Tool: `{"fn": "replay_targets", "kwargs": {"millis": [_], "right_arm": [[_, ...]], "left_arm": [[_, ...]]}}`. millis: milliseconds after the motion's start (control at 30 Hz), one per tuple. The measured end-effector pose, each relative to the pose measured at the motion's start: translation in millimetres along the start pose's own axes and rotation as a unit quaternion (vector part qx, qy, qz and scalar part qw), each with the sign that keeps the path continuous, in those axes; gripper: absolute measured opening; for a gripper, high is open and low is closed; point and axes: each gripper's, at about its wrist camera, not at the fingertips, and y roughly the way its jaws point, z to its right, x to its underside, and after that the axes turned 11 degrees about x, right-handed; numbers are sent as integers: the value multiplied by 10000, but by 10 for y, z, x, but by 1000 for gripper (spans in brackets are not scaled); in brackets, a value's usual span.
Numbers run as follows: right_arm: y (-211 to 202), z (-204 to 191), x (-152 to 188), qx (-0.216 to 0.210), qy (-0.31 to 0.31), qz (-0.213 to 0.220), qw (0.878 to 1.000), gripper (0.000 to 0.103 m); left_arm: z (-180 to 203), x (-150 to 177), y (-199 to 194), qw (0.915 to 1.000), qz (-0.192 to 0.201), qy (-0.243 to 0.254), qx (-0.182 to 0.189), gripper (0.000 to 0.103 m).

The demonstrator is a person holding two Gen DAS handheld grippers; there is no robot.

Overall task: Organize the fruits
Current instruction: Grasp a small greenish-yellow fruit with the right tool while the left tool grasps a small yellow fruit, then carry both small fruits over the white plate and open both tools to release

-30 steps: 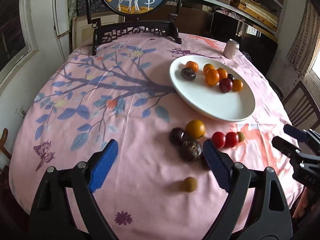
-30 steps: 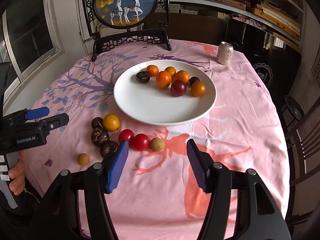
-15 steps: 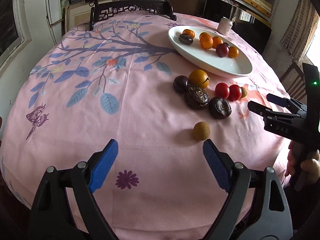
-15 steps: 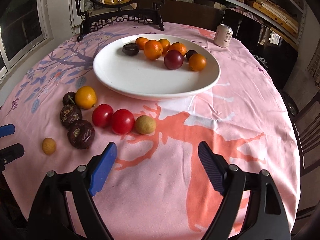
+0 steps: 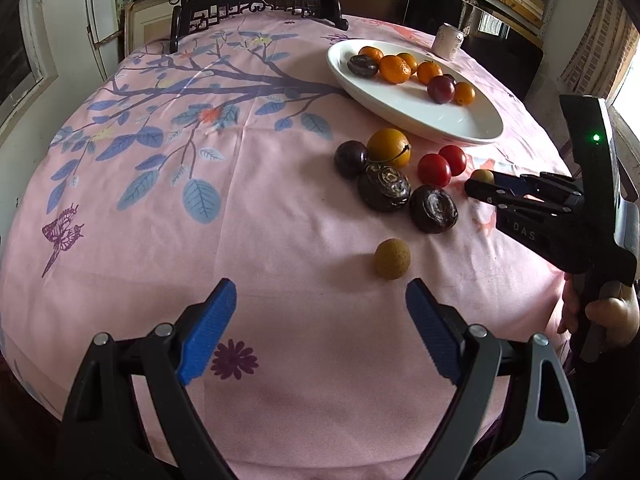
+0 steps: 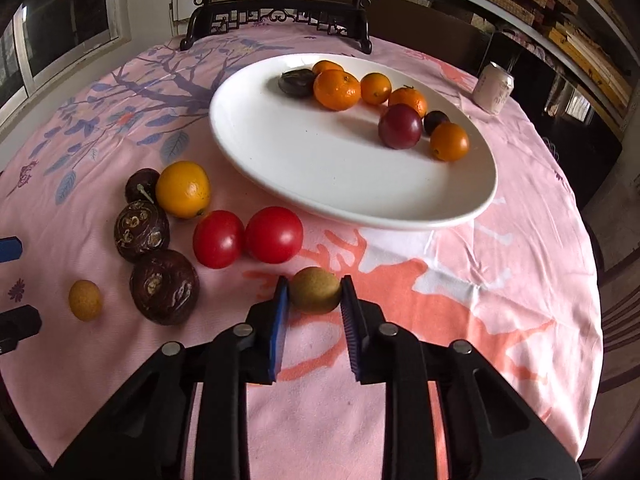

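Note:
A white plate (image 6: 320,176) holds several oranges and dark plums. Loose fruit lies on the pink cloth before it: two red tomatoes (image 6: 248,236), an orange (image 6: 183,189), two wrinkled passion fruits (image 6: 152,256) and a dark plum (image 6: 140,184). My right gripper (image 6: 314,298) is shut on a small brown longan (image 6: 315,289) that rests on the cloth; it also shows in the left wrist view (image 5: 482,190). My left gripper (image 5: 320,316) is open and empty, just short of a second yellow longan (image 5: 392,259), which also shows in the right wrist view (image 6: 85,300).
A drink can (image 6: 494,87) stands behind the plate at the right. A carved black stand (image 5: 256,8) with a round picture is at the table's far edge. A chair (image 6: 620,320) stands at the right.
Both grippers have come down and forward toward the loose fruit. The right jaws have closed from wide open onto the brown longan. The left jaws stay open.

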Motion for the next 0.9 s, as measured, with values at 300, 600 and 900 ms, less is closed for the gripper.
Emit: {"fn": "replay_targets", "kwargs": {"millis": [300,600,900], "right_arm": [[-562,354,593,-413,1102,75,9930,26],[-703,495,710,-539,1355,190,9891,26],[-715,485,683,-630,1405,203,9879,26]], "left_arm": [[306,-72,338,9993,-245,286,22,82],[362,-121,383,9994,-155,265,-148,23],[430,-115,20,9992,188,340,-19,23]]}}
